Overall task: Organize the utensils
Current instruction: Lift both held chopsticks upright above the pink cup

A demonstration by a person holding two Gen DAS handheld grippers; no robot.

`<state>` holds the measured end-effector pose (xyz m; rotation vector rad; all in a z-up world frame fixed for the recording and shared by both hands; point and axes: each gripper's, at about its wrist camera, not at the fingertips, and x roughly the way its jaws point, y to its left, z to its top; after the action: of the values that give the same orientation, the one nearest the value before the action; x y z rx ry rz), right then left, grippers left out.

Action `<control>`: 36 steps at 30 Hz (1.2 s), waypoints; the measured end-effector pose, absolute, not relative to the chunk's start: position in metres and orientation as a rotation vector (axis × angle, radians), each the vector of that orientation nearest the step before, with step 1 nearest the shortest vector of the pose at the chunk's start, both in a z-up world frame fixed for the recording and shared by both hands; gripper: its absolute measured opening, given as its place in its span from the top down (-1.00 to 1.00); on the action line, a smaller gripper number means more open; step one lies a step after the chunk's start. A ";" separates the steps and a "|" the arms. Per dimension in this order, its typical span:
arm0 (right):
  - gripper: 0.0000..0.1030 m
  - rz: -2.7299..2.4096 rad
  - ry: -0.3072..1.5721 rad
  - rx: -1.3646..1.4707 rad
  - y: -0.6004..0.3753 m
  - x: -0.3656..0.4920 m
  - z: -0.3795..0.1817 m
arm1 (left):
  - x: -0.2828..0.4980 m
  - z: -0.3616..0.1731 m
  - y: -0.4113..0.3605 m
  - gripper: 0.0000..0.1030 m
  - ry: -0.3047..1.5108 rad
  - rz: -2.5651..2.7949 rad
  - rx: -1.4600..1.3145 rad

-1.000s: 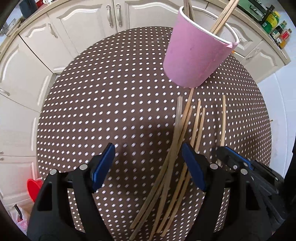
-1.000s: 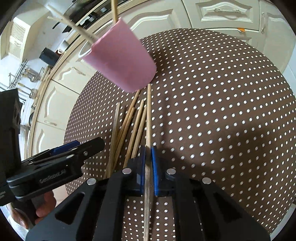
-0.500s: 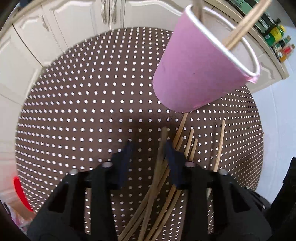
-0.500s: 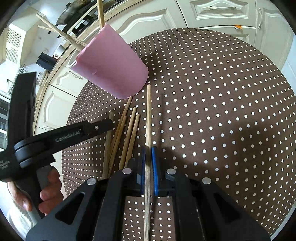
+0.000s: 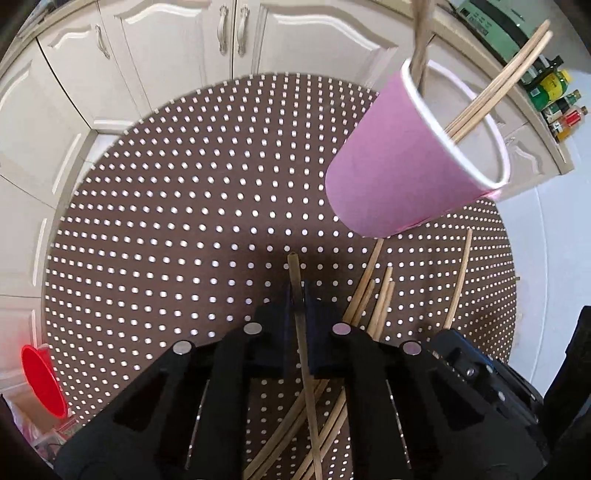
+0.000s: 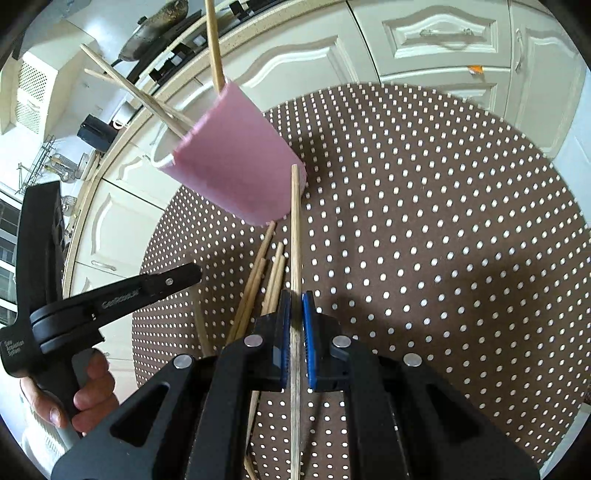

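Observation:
A pink paper cup (image 5: 413,158) (image 6: 236,166) stands on the round dotted table (image 5: 166,229) (image 6: 443,221) and holds several wooden chopsticks (image 5: 495,85). More chopsticks lie loose in front of the cup (image 5: 373,295) (image 6: 258,280). My left gripper (image 5: 297,295) is shut on one dark chopstick (image 5: 295,273), which points forward left of the cup. My right gripper (image 6: 294,299) is shut on a pale chopstick (image 6: 294,221) whose tip reaches the cup's base. The left gripper also shows in the right wrist view (image 6: 110,299), held by a hand.
White cabinets (image 5: 184,55) surround the table. A red cup (image 5: 40,380) sits low at the left, off the table. Bottles (image 5: 557,107) stand on the counter at the right. A pan (image 6: 155,22) and stove are on the far counter.
My left gripper moved in over the loose chopsticks, closed on one and lifted it. My right gripper stayed shut on its chopstick and raised it toward the cup.

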<state>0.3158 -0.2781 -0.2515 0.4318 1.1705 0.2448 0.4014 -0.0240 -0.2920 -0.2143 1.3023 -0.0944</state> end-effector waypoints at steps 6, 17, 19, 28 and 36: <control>0.89 0.237 1.106 0.437 -0.287 0.319 -0.228 | 0.392 -0.261 -0.019 0.86 1.229 -0.103 -0.195; 0.89 0.251 0.984 0.411 -0.294 0.318 -0.186 | 0.362 -0.190 -0.015 0.88 1.053 -0.138 -0.177; 0.89 0.255 0.962 0.408 -0.294 0.317 -0.178 | 0.359 -0.180 -0.022 0.88 1.026 -0.140 -0.172; 0.89 0.274 0.850 0.380 -0.292 0.313 -0.140 | 0.347 -0.124 -0.024 0.88 0.913 -0.154 -0.188; 0.89 0.283 0.778 0.344 -0.290 0.313 -0.113 | 0.342 -0.090 -0.021 0.89 0.833 -0.175 -0.218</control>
<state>0.3131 -0.2905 -0.1134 0.3445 0.7775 0.2833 0.3418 -0.0205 -0.0898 -0.2177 0.8333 -0.1747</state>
